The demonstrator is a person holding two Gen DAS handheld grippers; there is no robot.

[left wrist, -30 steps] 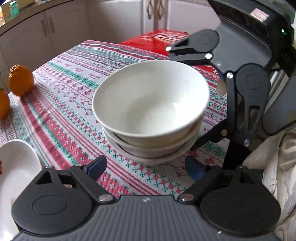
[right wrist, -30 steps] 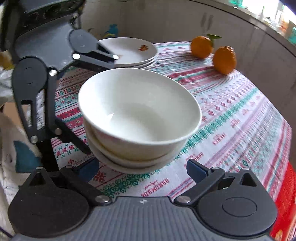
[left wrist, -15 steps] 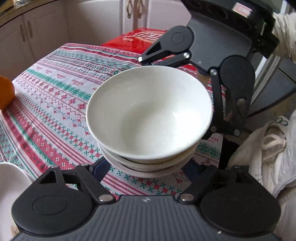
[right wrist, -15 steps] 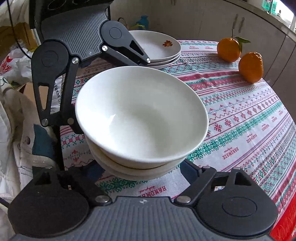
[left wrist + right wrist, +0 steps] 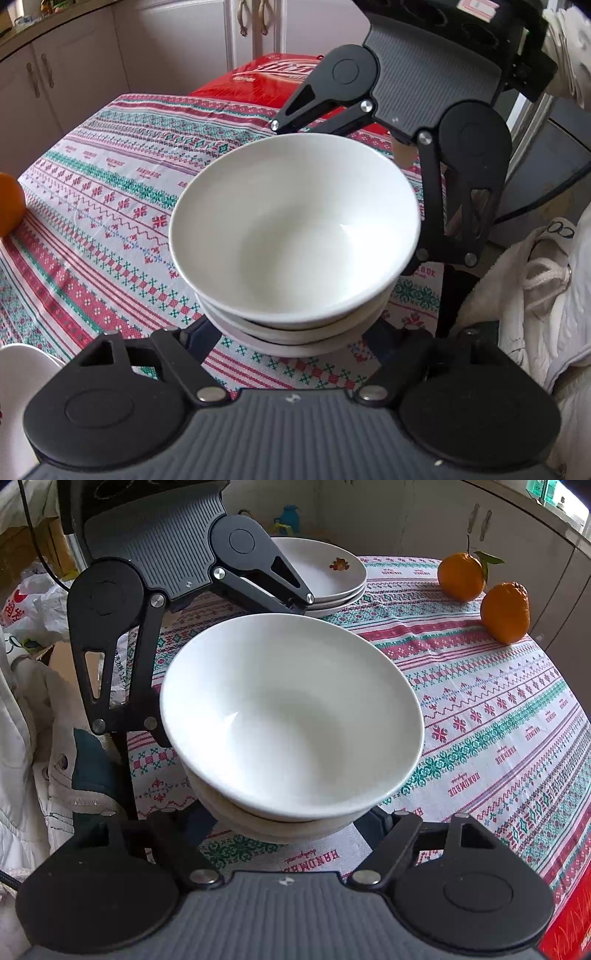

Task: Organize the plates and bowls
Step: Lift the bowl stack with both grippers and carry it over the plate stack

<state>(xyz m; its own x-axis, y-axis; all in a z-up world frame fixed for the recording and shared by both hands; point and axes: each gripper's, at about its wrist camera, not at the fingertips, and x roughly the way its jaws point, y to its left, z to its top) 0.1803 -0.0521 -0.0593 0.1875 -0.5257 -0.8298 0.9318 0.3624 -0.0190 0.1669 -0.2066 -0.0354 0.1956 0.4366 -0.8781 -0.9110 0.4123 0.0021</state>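
Note:
A stack of white bowls fills the middle of both views, also in the right wrist view. My left gripper has its jaws wide apart, one on each side of the stack's base. My right gripper stands the same way from the opposite side. Each gripper's fingertips are hidden under the bowls, so contact cannot be judged. The stack looks raised above the patterned tablecloth. A stack of white plates with a fruit motif lies at the table's far edge.
Two oranges sit on the cloth at the far right of the right wrist view. A red box stands beyond the table. White cabinets line the wall. White fabric lies beside the table edge.
Both grippers have closed in around the bowl stack from opposite sides, and the stack now looks larger and higher over the cloth.

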